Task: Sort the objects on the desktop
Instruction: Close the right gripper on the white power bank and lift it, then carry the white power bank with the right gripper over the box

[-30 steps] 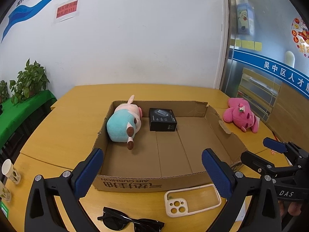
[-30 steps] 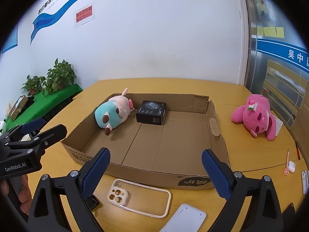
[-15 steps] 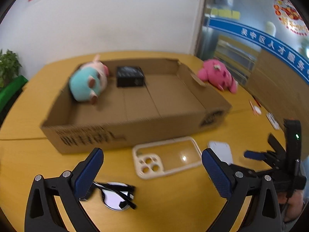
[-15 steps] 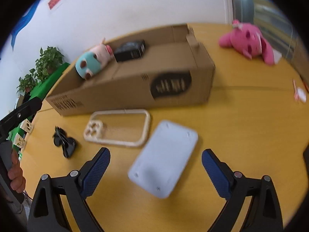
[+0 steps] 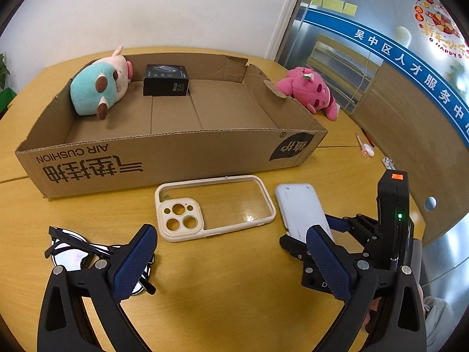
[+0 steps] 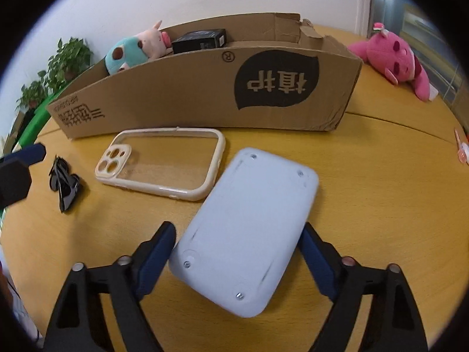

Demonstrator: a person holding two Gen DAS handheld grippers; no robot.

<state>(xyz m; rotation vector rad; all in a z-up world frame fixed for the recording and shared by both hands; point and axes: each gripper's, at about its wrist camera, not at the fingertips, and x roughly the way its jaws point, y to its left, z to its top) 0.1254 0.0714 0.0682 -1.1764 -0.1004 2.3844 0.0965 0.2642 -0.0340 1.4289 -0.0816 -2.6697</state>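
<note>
One pale slab-shaped device [image 6: 249,231] lies flat on the bench [image 6: 366,193], long axis running forward between the right hand-held gripper [image 6: 237,249] pads, which have just been closing without yet clamping. Left hand-held gripper [image 5: 231,261]: released, farther off.

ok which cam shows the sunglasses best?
Left wrist: the sunglasses lie near, lenses and frame clear, partly behind the left gripper's finger. Right wrist shows the sunglasses only small and edge-on, far left.

The wooden surface [image 5: 234,278] is showing a smooth, glossy yellow finish. The box [image 5: 164,158] is looking like matt corrugated cardboard. The phone case [image 5: 214,205] is gleaming as clear plastic, and the plush toys [image 5: 98,85] are looking soft and fuzzy.
</note>
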